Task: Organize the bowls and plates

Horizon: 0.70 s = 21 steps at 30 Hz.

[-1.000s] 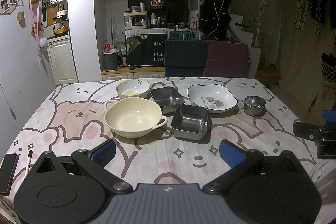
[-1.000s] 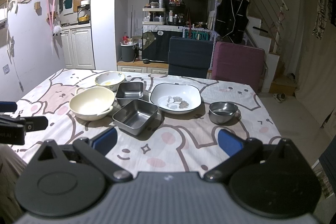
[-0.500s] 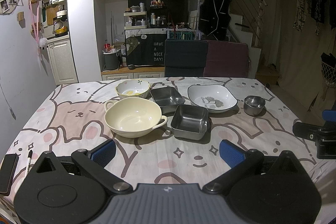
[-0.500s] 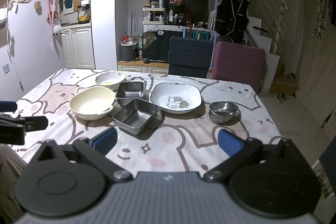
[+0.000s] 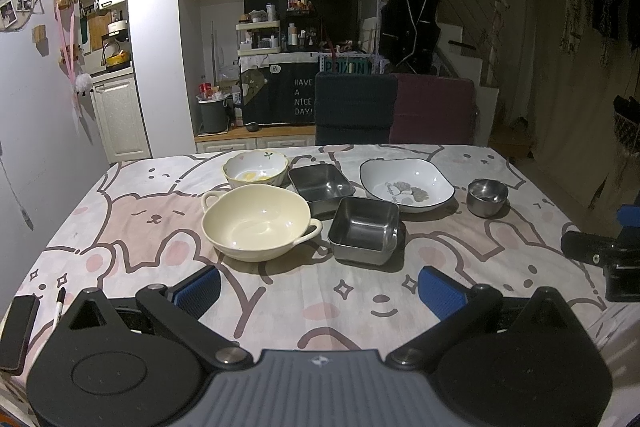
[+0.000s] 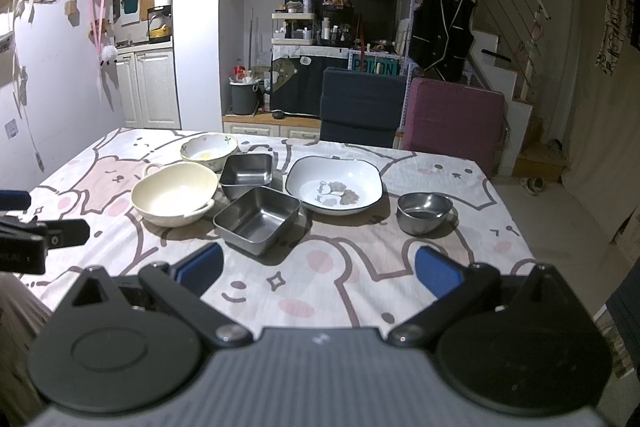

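Nothing moved since earlier | your left gripper (image 5: pixel 318 285) and right gripper (image 6: pixel 318 273) wide, empty | step: pre-grasp | next: square steel tray (image 5: pixel 365 229) ahead, nest it.

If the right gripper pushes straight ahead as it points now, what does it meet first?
Most likely the nearer square steel container, slightly left of the right gripper's centre line. Its jaws are open and empty; the white leaf-print plate lies behind. Depth is uncertain.

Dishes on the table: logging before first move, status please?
Left claw open, empty. Right claw open, empty. Six dishes untouched, cream bowl and steel tray nearest. Path clear.
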Each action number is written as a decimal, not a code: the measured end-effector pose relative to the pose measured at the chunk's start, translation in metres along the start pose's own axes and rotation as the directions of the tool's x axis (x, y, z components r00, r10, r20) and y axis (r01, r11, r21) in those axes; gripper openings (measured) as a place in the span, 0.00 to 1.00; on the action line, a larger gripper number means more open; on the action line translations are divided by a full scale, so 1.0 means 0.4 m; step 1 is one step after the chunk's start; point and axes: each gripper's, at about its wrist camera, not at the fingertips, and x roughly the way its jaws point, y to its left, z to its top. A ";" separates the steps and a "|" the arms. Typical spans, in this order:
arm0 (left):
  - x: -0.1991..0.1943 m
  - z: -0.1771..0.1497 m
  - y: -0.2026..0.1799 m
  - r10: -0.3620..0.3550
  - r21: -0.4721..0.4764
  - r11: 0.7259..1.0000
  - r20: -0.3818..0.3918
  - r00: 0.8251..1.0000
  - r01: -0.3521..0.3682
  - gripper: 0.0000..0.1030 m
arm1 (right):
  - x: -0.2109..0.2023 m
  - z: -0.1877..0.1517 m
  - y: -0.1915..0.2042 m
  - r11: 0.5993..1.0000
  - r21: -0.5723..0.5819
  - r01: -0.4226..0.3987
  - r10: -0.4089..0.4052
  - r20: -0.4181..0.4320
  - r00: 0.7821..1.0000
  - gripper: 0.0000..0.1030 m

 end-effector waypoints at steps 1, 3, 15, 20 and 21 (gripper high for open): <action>0.001 -0.001 -0.002 0.000 0.002 1.000 0.000 1.000 0.000 1.00 | -0.003 0.001 0.002 1.000 -0.004 0.004 -0.004 0.000 1.000 1.00; 0.001 -0.003 -0.005 0.003 0.009 1.000 -0.005 1.000 -0.003 1.00 | -0.003 -0.002 -0.001 1.000 -0.005 0.008 -0.008 -0.001 1.000 1.00; 0.041 0.037 -0.034 -0.019 0.094 0.995 -0.033 0.999 0.022 1.00 | 0.028 0.026 -0.022 0.999 -0.010 0.050 -0.050 -0.038 0.998 1.00; 0.072 0.089 -0.026 -0.024 0.071 0.997 -0.046 0.999 0.028 1.00 | 0.054 0.061 -0.033 0.998 -0.023 0.058 -0.058 -0.027 0.998 1.00; 0.079 0.104 -0.022 -0.029 0.061 0.998 -0.045 0.999 0.032 1.00 | 0.058 0.071 -0.039 0.998 -0.021 0.057 -0.058 -0.023 0.998 1.00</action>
